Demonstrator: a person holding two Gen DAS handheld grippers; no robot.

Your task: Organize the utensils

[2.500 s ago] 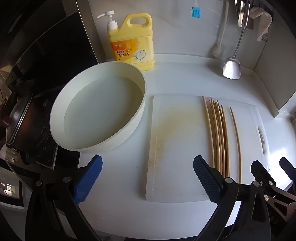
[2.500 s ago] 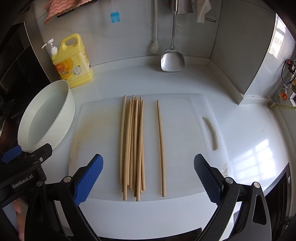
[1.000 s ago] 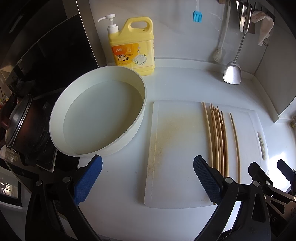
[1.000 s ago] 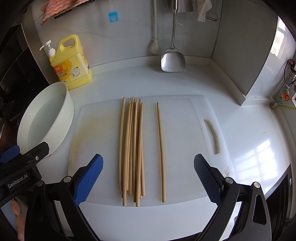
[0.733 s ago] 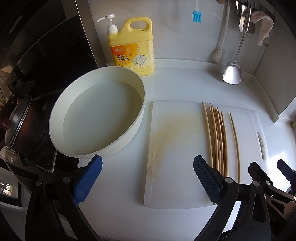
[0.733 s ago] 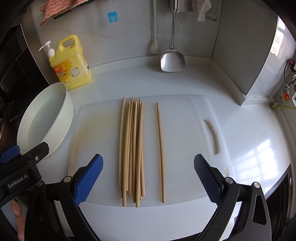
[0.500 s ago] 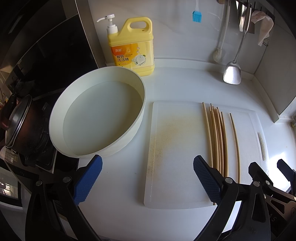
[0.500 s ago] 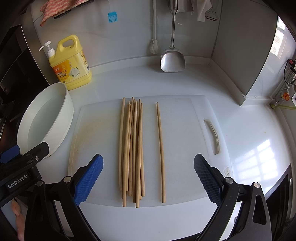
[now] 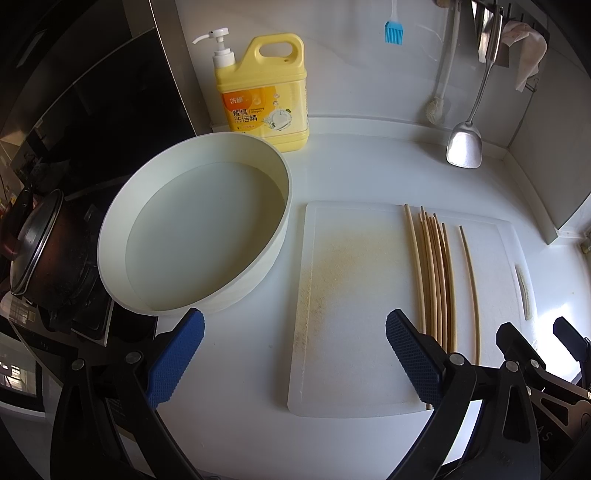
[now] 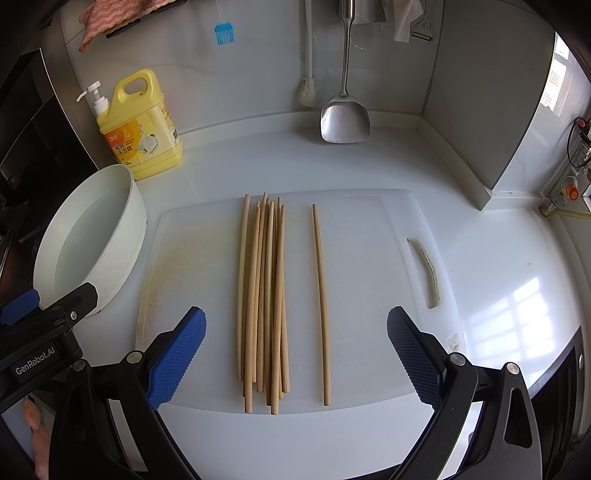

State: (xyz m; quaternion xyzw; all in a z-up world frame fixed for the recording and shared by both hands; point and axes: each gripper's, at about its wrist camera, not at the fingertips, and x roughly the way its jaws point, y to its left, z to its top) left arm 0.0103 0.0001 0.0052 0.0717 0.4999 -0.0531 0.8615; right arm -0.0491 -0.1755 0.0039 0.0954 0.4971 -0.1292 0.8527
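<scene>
Chopsticks (image 10: 264, 295) lie in a loose bundle on the white cutting board (image 10: 362, 273), running lengthwise from its near edge toward its far edge, and some of them cross over each other. One single chopstick (image 10: 320, 302) lies apart, on the handle-slot side of the bundle, parallel to it and not touching it.

The right gripper (image 10: 295, 352) hangs over the board's near edge, jaws wide, with both the bundle and the lone stick lying between its blue pads (image 10: 177, 354) and nothing in its grasp. The left gripper (image 9: 295, 358) hovers over the board's near corner on the basin side, jaws wide as well and holding nothing; one pad sits above the bare counter (image 9: 236, 406), the other above the board, just beside the bundle's near ends.

A white round basin (image 9: 192, 229) stands on the counter just beside the board, on the side away from the slot, with clear water in it. Beyond the basin, at the wall, stands a yellow detergent jug (image 9: 264, 96) with a pump. A metal spatula (image 10: 345, 114) hangs on the wall beyond the board's far edge, its blade near the counter, with a white brush (image 10: 308, 92) next to it and a blue silicone brush (image 10: 223, 33) higher up.
</scene>
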